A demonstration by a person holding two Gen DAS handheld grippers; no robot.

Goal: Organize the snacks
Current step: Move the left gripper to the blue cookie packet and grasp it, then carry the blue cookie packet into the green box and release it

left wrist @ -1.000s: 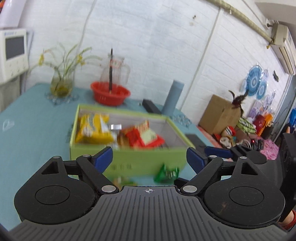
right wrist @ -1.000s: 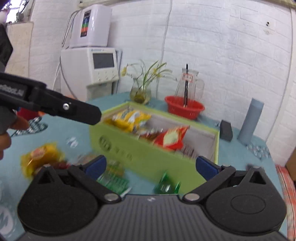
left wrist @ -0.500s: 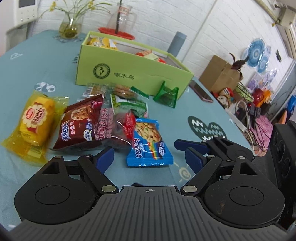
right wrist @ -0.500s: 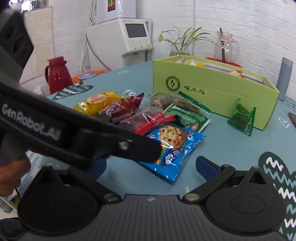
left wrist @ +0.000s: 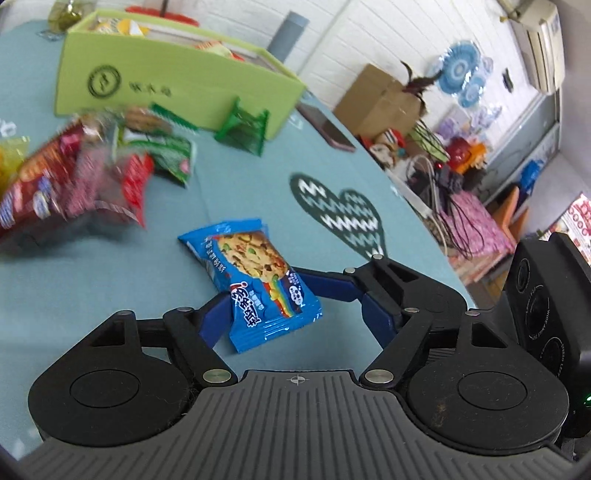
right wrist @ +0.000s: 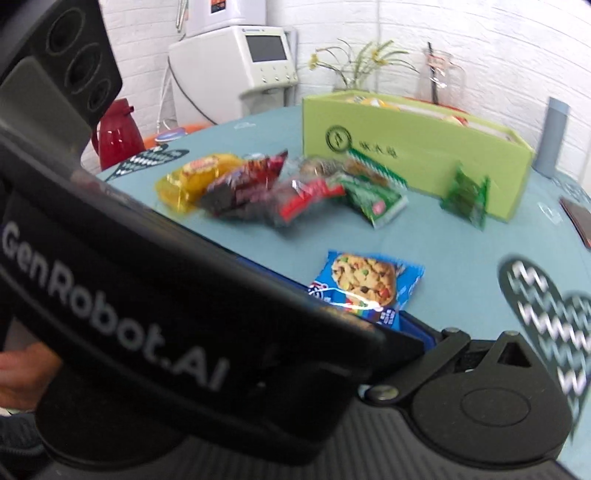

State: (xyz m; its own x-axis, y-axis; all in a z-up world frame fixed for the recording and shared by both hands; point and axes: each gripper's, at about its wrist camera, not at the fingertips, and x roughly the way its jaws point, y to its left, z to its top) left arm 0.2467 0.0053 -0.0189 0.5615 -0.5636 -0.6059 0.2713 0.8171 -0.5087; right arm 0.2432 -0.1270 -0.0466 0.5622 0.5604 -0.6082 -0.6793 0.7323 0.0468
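1 glossy blue cookie packet (left wrist: 258, 280); crinkled foil; left tongs (left wrist: 295, 314) closing around it

Lived-in home room, not a lab: white-painted brick wall (right wrist: 424, 26), round table with teal heart-print cloth (left wrist: 258, 206), water dispenser (right wrist: 236, 62), red thermos jug (right wrist: 120, 133), flower vase (right wrist: 351, 70), wall air conditioner (left wrist: 543, 48), cardboard box (left wrist: 380, 99) and toys on floor.

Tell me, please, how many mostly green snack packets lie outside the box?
2: one packet standing by the box, another packet at the pile's edge; more may be hidden.
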